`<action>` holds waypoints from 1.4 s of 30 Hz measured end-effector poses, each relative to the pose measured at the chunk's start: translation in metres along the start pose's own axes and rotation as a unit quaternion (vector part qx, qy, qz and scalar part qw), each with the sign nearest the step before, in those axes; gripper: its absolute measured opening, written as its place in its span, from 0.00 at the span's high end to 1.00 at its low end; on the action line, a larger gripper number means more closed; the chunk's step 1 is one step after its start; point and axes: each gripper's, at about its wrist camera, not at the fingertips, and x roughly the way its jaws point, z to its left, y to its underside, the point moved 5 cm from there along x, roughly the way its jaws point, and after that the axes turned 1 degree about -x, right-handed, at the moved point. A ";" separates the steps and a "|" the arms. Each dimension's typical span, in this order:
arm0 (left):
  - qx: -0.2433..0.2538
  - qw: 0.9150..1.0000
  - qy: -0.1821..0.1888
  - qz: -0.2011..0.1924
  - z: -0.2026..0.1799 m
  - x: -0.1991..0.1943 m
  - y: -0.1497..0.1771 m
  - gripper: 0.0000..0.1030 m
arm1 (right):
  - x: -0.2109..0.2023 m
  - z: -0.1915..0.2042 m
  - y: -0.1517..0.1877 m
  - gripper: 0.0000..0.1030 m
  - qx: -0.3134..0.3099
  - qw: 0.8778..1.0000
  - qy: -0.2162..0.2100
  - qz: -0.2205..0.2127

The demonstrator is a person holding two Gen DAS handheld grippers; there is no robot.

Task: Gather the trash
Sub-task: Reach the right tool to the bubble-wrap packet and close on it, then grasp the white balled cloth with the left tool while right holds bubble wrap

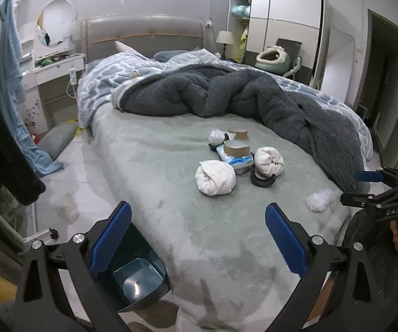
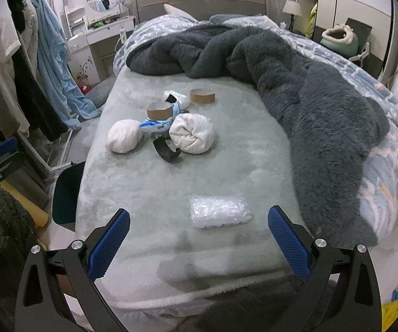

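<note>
Trash lies on the grey-green bed (image 1: 157, 166) (image 2: 149, 188). A clear crumpled plastic bag (image 2: 218, 211) (image 1: 319, 199) lies near the foot, just ahead of my open, empty right gripper (image 2: 199, 238). Farther up sit two white wads (image 2: 124, 136) (image 2: 192, 132) (image 1: 215, 177), two cardboard tape cores (image 2: 202, 95) (image 2: 158, 110) (image 1: 236, 148), a blue-white wrapper (image 2: 156, 124) and a black curved piece (image 2: 167, 152) (image 1: 262, 179). My left gripper (image 1: 198, 238) is open and empty over the bed's left edge. A dark teal bin (image 1: 138, 279) (image 2: 66, 191) stands on the floor there.
A rumpled dark grey fleece and blue patterned duvet (image 1: 254, 94) (image 2: 309, 96) cover the bed's far and right side. Clothes (image 1: 8, 96) hang at the left. A dresser with a round mirror (image 1: 56, 26) and a wardrobe (image 1: 281, 25) stand at the back.
</note>
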 end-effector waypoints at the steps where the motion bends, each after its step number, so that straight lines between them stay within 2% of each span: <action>1: 0.001 1.000 0.008 0.006 0.000 0.006 0.001 0.05 | 0.006 0.000 0.000 0.02 0.001 1.000 0.000 0.006; 5: 0.005 1.000 0.017 0.026 0.002 0.022 0.003 0.13 | 0.026 -0.005 0.003 0.02 0.014 0.999 0.002 0.033; 13: 0.012 0.998 0.035 0.048 -0.004 0.054 -0.003 0.13 | 0.054 -0.019 0.004 0.04 0.033 0.998 -0.005 0.062; 15: 0.016 0.998 0.040 0.050 -0.007 0.060 -0.005 0.13 | 0.061 -0.020 0.005 0.09 0.033 0.997 -0.005 0.069; 20: 0.023 0.997 0.044 0.056 -0.011 0.079 -0.008 0.13 | 0.074 -0.023 0.008 0.32 0.027 0.996 -0.005 0.087; 22: 0.022 0.997 0.046 0.060 -0.011 0.088 -0.010 0.14 | 0.076 -0.025 0.010 0.35 0.026 0.996 -0.008 0.090; 33: 0.030 0.995 0.056 0.077 -0.021 0.124 -0.013 0.20 | 0.060 -0.017 -0.010 0.37 0.019 0.997 -0.065 0.041; 37: 0.047 0.994 0.060 0.080 -0.028 0.135 -0.016 0.21 | 0.055 -0.009 -0.025 0.37 0.007 0.996 -0.086 0.028; 42: 0.039 0.993 0.066 0.092 -0.029 0.154 -0.017 0.28 | 0.054 0.001 -0.050 0.37 -0.017 0.996 -0.090 0.008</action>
